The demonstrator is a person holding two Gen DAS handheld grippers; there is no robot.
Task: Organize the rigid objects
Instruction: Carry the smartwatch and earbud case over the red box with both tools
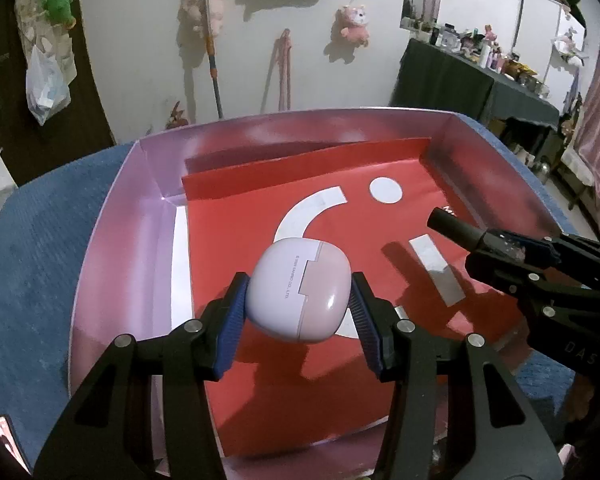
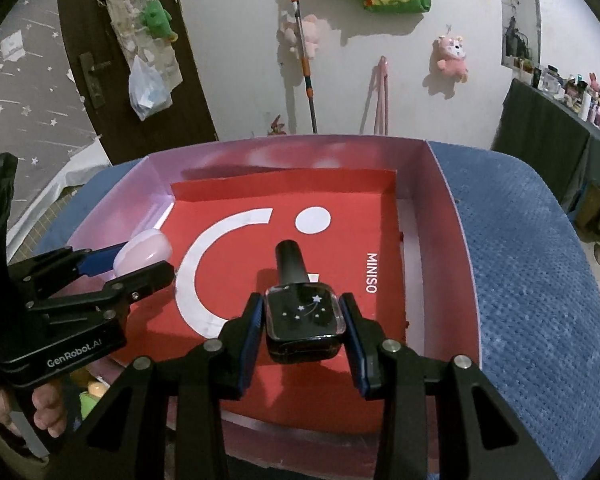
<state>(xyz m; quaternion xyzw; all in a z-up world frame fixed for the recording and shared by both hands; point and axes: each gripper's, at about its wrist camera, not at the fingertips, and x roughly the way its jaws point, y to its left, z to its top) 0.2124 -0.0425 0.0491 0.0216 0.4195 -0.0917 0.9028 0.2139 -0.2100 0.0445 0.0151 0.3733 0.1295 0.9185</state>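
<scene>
Grippers both loaded, held over an open pink box (image 1: 112,216). Left gripper (image 1: 298,312): jaws clamped narrow on a pale pink earbud case (image 1: 296,288), blue pads (image 1: 232,320) pressing its two sides; fine print runs across the case's face, seam line visible. The case hangs above the near-left part of the box floor (contact with the floor not discernible). In the right wrist view the same case (image 2: 144,250) shows at the left, pinched between the left gripper's fingers.

Right gripper (image 2: 302,320): jaws narrow on a black perfume bottle (image 2: 304,316), square body with a white star pattern on its face, cylindrical black cap pointing away toward the far wall of the box. The bottle sits over the middle of the box, right of the case. From the left wrist view only the cap end (image 1: 452,228) and the right gripper's black linkage show, at the right.

Box floor: red liner (image 2: 284,392) with a white arc and dot and the word MINISO. The box rests on a blue textured surface (image 2: 532,280) (table or cushion, cannot tell). A hand (image 2: 44,412) shows at lower left in the right wrist view.

Far: white wall with plush toys (image 2: 452,56), a mop handle (image 2: 306,76), a dark door (image 2: 112,60).
</scene>
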